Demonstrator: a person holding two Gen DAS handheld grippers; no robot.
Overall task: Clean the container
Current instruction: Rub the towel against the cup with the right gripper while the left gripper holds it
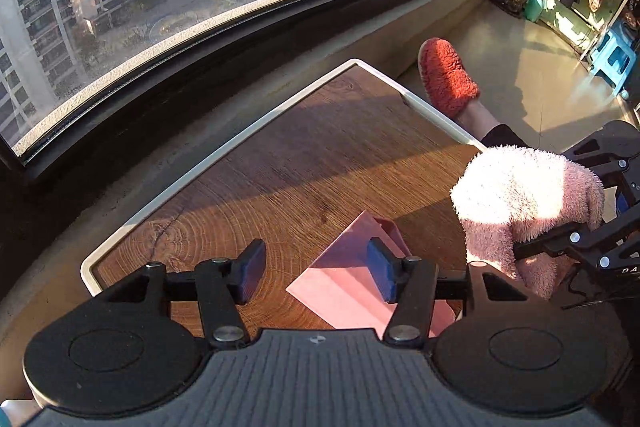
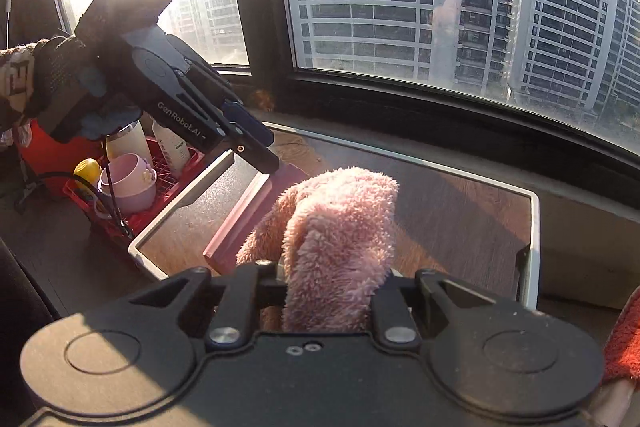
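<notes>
A pink rectangular container (image 1: 344, 291) lies on the wooden table (image 1: 320, 155), tilted with one edge raised. My left gripper (image 1: 316, 275) is open above its near-left corner; the right blue pad (image 1: 380, 275) overlaps the container, the left pad (image 1: 252, 273) is over bare wood, and neither presses on it. From the right wrist view, the left gripper (image 2: 269, 157) has its tip at the container's (image 2: 252, 223) far end. My right gripper (image 2: 328, 291) is shut on a fluffy pink cloth (image 2: 336, 235), held just right of the container. The cloth (image 1: 520, 195) hides the right gripper's pads.
The table has a raised white rim (image 1: 192, 171) and stands against a window ledge (image 1: 200, 95). A red basket (image 2: 132, 187) with a pink cup (image 2: 128, 183) and bottles sits left of the table. A foot in an orange slipper (image 1: 448, 79) rests beyond the right corner.
</notes>
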